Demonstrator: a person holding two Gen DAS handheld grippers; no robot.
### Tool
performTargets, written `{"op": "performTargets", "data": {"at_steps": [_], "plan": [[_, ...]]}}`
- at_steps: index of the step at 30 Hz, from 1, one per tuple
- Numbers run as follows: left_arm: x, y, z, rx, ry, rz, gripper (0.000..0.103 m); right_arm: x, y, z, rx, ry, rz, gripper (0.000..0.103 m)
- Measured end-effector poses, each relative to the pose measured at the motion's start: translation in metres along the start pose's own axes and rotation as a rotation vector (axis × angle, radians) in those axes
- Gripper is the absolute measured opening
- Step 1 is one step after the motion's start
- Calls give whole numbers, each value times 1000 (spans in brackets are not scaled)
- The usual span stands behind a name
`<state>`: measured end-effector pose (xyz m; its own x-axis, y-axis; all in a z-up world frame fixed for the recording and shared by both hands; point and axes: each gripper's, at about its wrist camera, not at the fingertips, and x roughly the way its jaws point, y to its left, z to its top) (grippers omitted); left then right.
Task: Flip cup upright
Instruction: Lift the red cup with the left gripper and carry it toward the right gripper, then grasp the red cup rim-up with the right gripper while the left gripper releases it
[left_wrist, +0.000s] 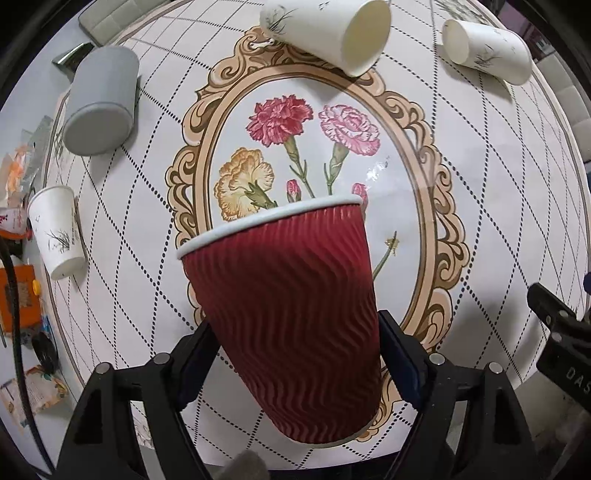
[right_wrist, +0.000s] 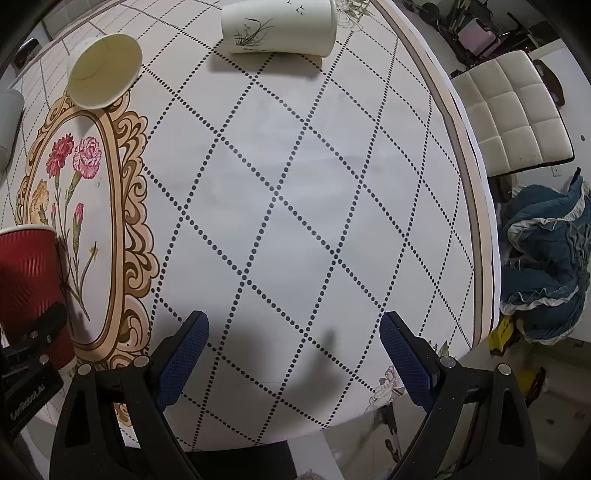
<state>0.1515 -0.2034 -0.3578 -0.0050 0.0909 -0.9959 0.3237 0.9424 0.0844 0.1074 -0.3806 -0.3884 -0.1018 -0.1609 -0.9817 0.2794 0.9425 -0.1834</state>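
Round and covered in a white cloth with dotted diamonds and a framed carnation print, the table (right_wrist: 295, 184) carries several cups. Over its middle, the left gripper (left_wrist: 295, 354) is clenched on the red ribbed cup (left_wrist: 284, 317), pads pressed to both sides of its lower body, white rim uppermost and the cup leaning slightly. Toward the far edge two white paper cups lie on their sides, one (left_wrist: 325, 31) at the top of the printed frame, another (left_wrist: 487, 50) further right. A grey cup (left_wrist: 101, 99) lies tipped near the far-left edge, and a third white cup (left_wrist: 55, 230) lies by the left edge. The right gripper (right_wrist: 295, 354) hangs released over bare cloth near the right edge, grasping nothing. Beyond that edge stands a cream padded chair (right_wrist: 513, 114).
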Motion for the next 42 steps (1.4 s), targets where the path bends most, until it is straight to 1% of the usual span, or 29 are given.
{"op": "performTargets", "data": {"at_steps": [1, 3, 4, 7, 14, 16, 21, 22, 23, 25, 30, 32, 33, 35, 37, 42], "plan": [[1, 1, 0, -9, 1, 2, 82, 0, 0, 1, -1, -1, 0, 95], [3, 2, 0, -18, 6, -1, 99, 2, -1, 2, -3, -1, 1, 95], [3, 4, -1, -22, 4, -7, 101, 1, 0, 3, -3, -1, 1, 95], [0, 7, -6, -44, -27, -17, 101, 1, 0, 3, -1, -1, 4, 95], [-8, 28, -5, -85, -50, -16, 101, 3, -2, 3, 7, -7, 13, 95], [-16, 37, -7, -98, -56, -22, 101, 2, -2, 2, 10, -12, 16, 95], [-32, 43, -13, -133, -80, -31, 101, -3, -3, -1, 12, -23, 23, 95], [-36, 46, -16, -144, -83, -38, 101, -5, -4, 0, 14, -26, 27, 95], [-42, 38, -18, -159, -85, -44, 101, -6, -4, -1, 15, -29, 29, 95], [-53, 49, -25, -192, -95, -45, 101, -9, -5, -3, 17, -36, 34, 95], [-81, 81, -49, -281, -152, -2, 101, -16, -1, -5, 10, -50, 52, 95], [-89, 100, -63, -322, -171, 44, 101, -19, 3, -7, 2, -54, 55, 95], [-88, 98, -66, -334, -173, 60, 101, -20, 6, -7, -6, -56, 57, 95], [-85, 116, -77, -363, -168, 112, 101, -25, 15, -9, -19, -60, 63, 95], [-72, 132, -83, -386, -148, 159, 101, -29, 24, -10, -36, -65, 68, 95], [-48, 162, -101, -434, -98, 191, 101, -43, 58, -10, -99, -80, 80, 95]]}}
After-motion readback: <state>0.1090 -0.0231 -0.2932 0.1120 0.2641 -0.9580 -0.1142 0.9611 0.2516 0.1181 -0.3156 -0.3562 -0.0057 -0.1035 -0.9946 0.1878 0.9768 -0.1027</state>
